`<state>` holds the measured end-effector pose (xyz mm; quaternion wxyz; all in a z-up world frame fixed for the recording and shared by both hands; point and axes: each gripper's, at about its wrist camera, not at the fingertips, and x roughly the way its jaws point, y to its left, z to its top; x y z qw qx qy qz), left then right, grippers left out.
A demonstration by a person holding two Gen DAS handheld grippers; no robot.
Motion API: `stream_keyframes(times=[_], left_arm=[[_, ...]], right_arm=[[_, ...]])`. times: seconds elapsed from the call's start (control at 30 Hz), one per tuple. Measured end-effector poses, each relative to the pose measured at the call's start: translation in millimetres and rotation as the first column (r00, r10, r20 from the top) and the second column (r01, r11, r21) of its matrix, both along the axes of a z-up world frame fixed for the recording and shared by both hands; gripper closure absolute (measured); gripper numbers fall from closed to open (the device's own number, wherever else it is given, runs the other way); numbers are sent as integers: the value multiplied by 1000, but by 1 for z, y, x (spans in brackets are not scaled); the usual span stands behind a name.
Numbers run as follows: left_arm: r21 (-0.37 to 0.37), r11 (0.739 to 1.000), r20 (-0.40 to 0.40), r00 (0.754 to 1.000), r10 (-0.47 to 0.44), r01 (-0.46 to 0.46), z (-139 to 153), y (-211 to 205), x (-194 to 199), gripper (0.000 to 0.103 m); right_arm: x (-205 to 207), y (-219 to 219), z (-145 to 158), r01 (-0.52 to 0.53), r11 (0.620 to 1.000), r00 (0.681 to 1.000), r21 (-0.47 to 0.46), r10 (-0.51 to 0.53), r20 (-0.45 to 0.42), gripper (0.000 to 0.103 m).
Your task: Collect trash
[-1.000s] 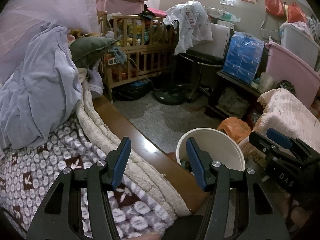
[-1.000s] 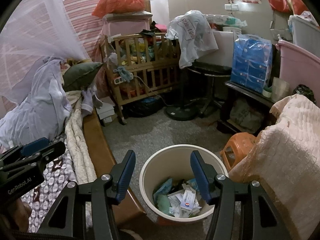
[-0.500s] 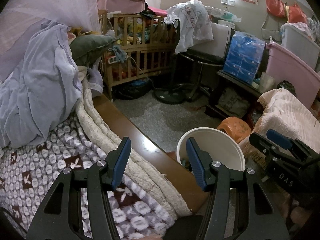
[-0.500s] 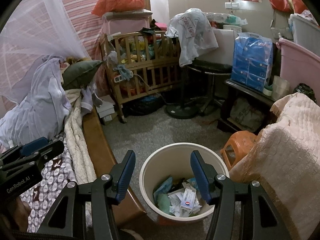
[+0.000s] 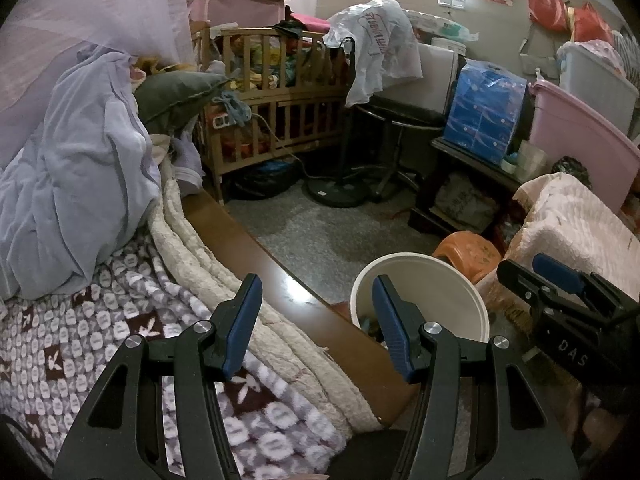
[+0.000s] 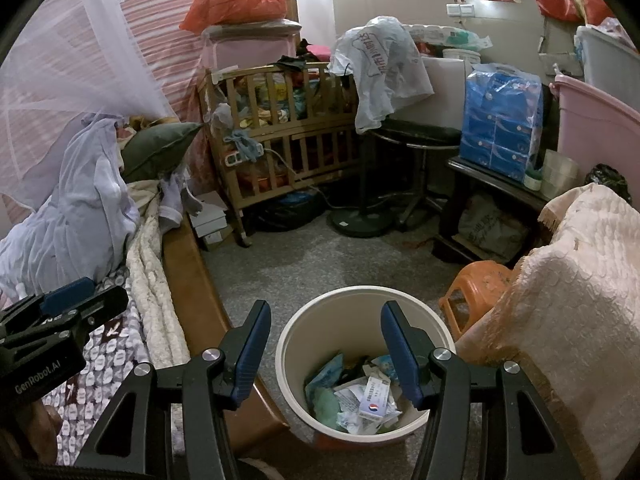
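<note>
Trash sits in a big round bin point(image 6: 362, 364) on the floor, between the wooden bed edge point(image 6: 192, 280) and a pink blanket point(image 6: 568, 300). The bin looks like stiff plastic, light to lift, and its rim is the best place to take hold. Inside lies a pile of trash point(image 6: 356, 396): soft wrappers and crumpled paper. These look thin and very light, so they will bend and may slip. Pinch a fold or a corner that sticks up. The smallest piece is a little white card with a red and blue mark point(image 6: 374, 398) on top; it seems stiffer, so grab it by an edge.

The right gripper point(image 6: 325, 350) hangs over the bin, fingers apart, holding nothing. The left gripper point(image 5: 316, 324) is over the bed edge, fingers apart and empty too.
</note>
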<state>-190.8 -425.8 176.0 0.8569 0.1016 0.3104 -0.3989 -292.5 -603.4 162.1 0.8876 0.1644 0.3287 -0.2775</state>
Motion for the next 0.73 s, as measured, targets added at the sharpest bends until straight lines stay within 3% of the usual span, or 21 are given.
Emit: stream_keyframes(times=[0.73], left_arm=[[-11,1000,-15,1000,18,-18,-8,12,9,47]], right_arm=[[7,5,-4,-11,1000,999,3,11,-32,48]])
